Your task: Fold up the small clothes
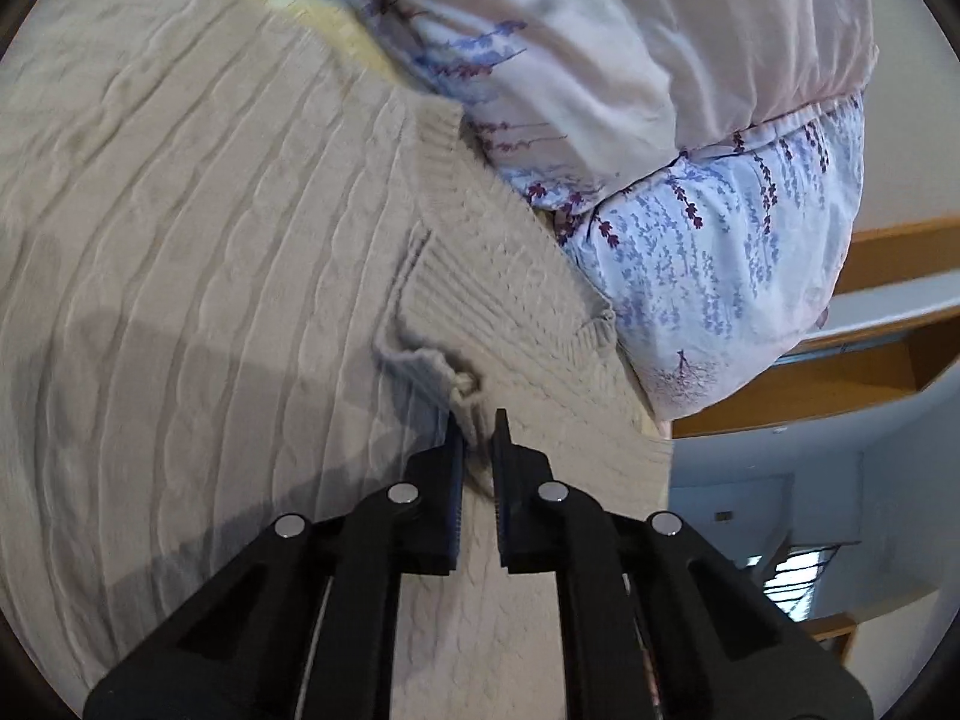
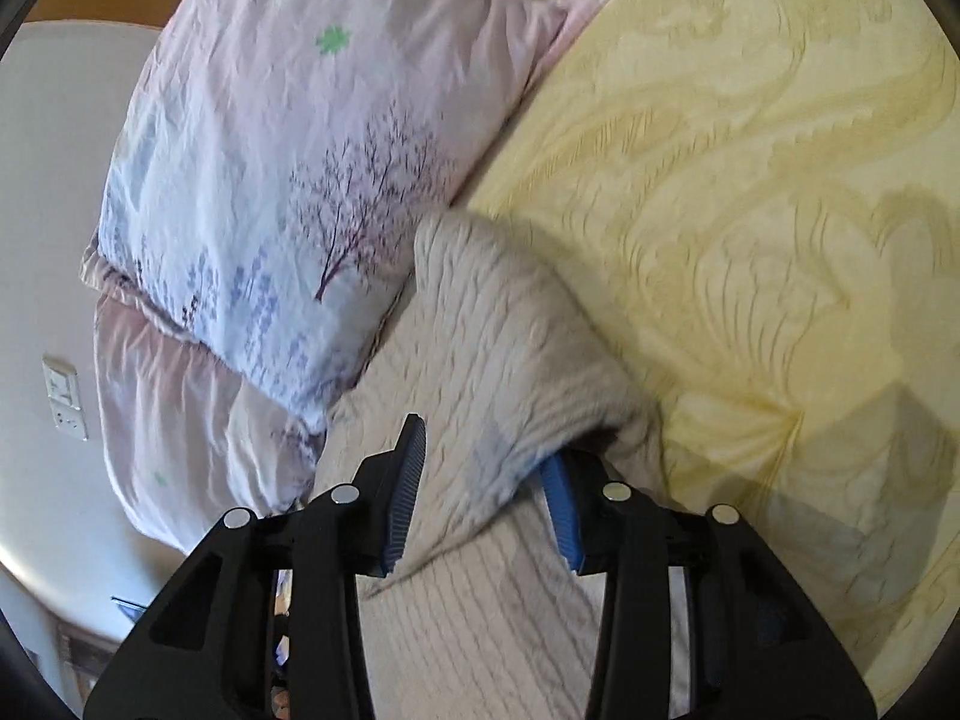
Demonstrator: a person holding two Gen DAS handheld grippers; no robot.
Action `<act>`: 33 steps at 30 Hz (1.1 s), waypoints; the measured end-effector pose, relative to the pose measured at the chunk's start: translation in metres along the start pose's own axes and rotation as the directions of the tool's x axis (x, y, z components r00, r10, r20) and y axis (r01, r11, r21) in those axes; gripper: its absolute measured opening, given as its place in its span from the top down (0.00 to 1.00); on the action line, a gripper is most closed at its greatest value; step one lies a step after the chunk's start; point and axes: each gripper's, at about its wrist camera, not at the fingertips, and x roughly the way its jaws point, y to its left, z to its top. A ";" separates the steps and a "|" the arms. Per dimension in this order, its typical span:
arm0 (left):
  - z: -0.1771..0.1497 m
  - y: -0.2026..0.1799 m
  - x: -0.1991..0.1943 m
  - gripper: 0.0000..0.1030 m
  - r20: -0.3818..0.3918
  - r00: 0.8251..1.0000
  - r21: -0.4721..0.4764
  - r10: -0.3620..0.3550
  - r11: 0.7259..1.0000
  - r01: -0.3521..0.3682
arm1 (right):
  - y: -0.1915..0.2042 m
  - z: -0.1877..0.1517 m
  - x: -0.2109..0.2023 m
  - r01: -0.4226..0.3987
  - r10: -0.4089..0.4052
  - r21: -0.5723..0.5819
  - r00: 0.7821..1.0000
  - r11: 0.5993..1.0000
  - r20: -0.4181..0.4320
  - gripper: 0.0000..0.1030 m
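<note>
A beige cable-knit sweater (image 1: 180, 228) lies spread on a bed. In the left wrist view my left gripper (image 1: 477, 426) is nearly closed, pinching a bunched fold of the sweater's ribbed edge (image 1: 462, 390) between its fingers. In the right wrist view my right gripper (image 2: 486, 450) is open; a folded-over part of the sweater (image 2: 498, 348) lies between its blue-padded fingers and drapes over the right one, whose tip is hidden.
Floral pink-and-blue pillows (image 1: 690, 120) lie against the sweater's far side; they also show in the right wrist view (image 2: 270, 180). A yellow patterned bedspread (image 2: 750, 180) covers the bed. Wooden furniture (image 1: 840, 372) and a white wall (image 2: 48, 180) lie beyond.
</note>
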 end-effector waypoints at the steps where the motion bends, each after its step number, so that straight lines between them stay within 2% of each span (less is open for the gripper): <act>1: 0.002 -0.001 -0.003 0.93 0.010 1.000 0.018 0.003 1.000 -0.004 | -0.001 0.001 0.000 0.003 -0.003 -0.002 1.000 1.000 0.001 0.64; 4: 0.006 -0.004 -0.023 0.94 0.040 0.999 0.067 -0.004 0.998 0.002 | 0.001 -0.003 -0.002 0.010 -0.010 -0.031 1.000 0.999 0.002 0.64; 7: 0.009 -0.001 -0.046 0.94 0.093 0.995 0.111 0.040 0.993 -0.050 | 0.002 -0.009 -0.001 0.019 -0.019 -0.058 1.000 0.998 -0.001 0.66; 9: 0.011 0.008 -0.052 0.94 0.090 0.994 0.104 0.065 0.992 -0.074 | 0.003 -0.012 0.000 0.033 -0.032 -0.080 0.999 0.996 0.003 0.74; 11: 0.011 0.014 -0.049 0.94 0.082 0.992 0.108 0.101 0.988 -0.109 | 0.007 -0.015 0.004 0.074 -0.073 -0.116 0.997 0.991 0.018 0.90; 14: 0.009 0.018 -0.046 0.93 0.088 0.986 0.129 0.145 0.979 -0.155 | 0.010 -0.022 0.004 0.153 -0.146 -0.139 0.988 0.978 0.058 0.93; 17: 0.007 0.015 -0.043 0.91 0.108 0.976 0.162 0.190 0.965 -0.206 | 0.023 -0.032 0.006 0.237 -0.221 -0.231 0.971 0.943 0.095 0.93; 19: 0.005 0.011 -0.046 0.87 0.122 0.968 0.184 0.217 0.954 -0.237 | 0.031 -0.039 0.004 0.294 -0.270 -0.279 0.955 0.914 0.122 0.88; 20: 0.004 0.011 -0.050 0.80 0.130 0.966 0.186 0.221 0.952 -0.243 | 0.032 -0.041 0.001 0.309 -0.282 -0.290 0.950 0.906 0.131 0.81; 21: 0.003 0.012 -0.056 0.73 0.143 0.964 0.184 0.226 0.951 -0.250 | 0.036 -0.045 -0.003 0.321 -0.291 -0.302 0.946 0.898 0.140 0.68; 22: 0.001 0.013 -0.067 0.56 0.157 0.962 0.179 0.222 0.952 -0.249 | 0.037 -0.047 -0.007 0.318 -0.286 -0.307 0.947 0.897 0.143 0.61; 23: -0.001 0.015 -0.078 0.44 0.169 0.962 0.173 0.213 0.955 -0.241 | 0.039 -0.051 -0.011 0.312 -0.277 -0.316 0.949 0.896 0.152 0.51; 24: -0.003 0.018 -0.090 0.42 0.186 0.962 0.168 0.198 0.959 -0.229 | 0.041 -0.054 -0.014 0.315 -0.276 -0.324 0.948 0.892 0.159 0.43; 26: -0.009 0.028 -0.123 0.26 0.220 0.961 0.157 0.169 0.966 -0.205 | 0.048 -0.064 -0.022 0.309 -0.258 -0.363 0.948 0.879 0.184 0.37; 27: -0.011 0.036 -0.138 0.24 0.237 0.958 0.144 0.162 0.969 -0.199 | 0.050 -0.068 -0.024 0.301 -0.247 -0.379 0.951 0.875 0.187 0.35; 29: -0.015 0.058 -0.175 0.24 0.300 0.938 0.095 0.172 0.973 -0.209 | 0.056 -0.078 -0.024 0.253 -0.200 -0.425 0.966 0.869 0.165 0.33; 33: -0.014 0.105 -0.239 0.25 0.422 0.865 -0.063 0.271 0.961 -0.270 | 0.066 -0.095 -0.014 0.130 -0.111 -0.507 0.991 0.852 0.068 0.32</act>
